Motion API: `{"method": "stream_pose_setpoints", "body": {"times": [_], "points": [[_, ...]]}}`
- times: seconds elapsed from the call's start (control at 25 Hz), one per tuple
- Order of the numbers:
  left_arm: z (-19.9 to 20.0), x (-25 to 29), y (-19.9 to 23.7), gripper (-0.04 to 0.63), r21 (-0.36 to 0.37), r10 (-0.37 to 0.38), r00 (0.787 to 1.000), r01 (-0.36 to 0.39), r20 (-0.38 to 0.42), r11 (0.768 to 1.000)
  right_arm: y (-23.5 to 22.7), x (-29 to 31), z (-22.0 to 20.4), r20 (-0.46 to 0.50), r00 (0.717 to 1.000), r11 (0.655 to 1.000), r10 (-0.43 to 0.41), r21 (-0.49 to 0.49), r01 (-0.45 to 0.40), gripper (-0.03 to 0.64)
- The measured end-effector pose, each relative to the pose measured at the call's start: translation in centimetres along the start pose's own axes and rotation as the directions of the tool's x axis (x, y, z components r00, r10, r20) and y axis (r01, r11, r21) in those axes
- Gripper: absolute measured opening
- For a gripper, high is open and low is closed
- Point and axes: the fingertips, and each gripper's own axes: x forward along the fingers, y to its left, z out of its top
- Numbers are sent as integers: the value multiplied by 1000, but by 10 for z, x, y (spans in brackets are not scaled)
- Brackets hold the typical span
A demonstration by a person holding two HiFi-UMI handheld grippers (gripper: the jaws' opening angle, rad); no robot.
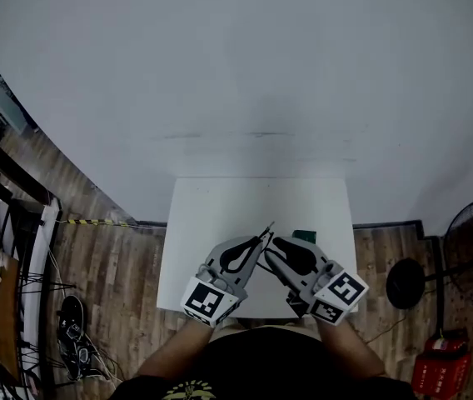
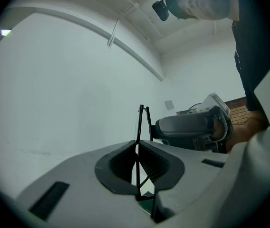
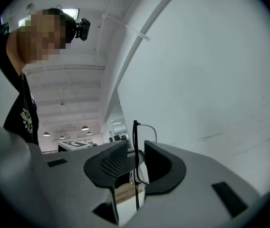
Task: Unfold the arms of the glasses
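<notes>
We see the glasses [image 2: 141,120] held up in the air between the 2 grippers, over the near part of the white table [image 1: 220,207] and close in front of the person's body. The left gripper [image 2: 136,146] has its jaws almost together, pinched on a thin black part of the frame, which runs upright through the narrow slit between the pads. Above the jaws 2 slim black pieces stand side by side at a slight angle to each other. The right gripper [image 3: 136,151] faces the left one, their tips nearly meeting. Its jaws stand a little apart, and 1 thin black arm [image 3: 135,132] rises upright in the gap with a sliver of space on either side, so we read no grip there. A small green object [image 1: 304,237] lies on the table just beyond the right gripper; we cannot tell what it is.
</notes>
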Motion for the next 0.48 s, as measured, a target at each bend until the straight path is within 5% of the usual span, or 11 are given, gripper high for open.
{"method": "stream_pose_setpoints", "body": {"times": [0.48], "points": [[-7, -26, 41, 23, 28, -112, 993, 113, -21, 993, 12, 60, -24, -16, 994, 993, -112, -33, 112, 44]]}}
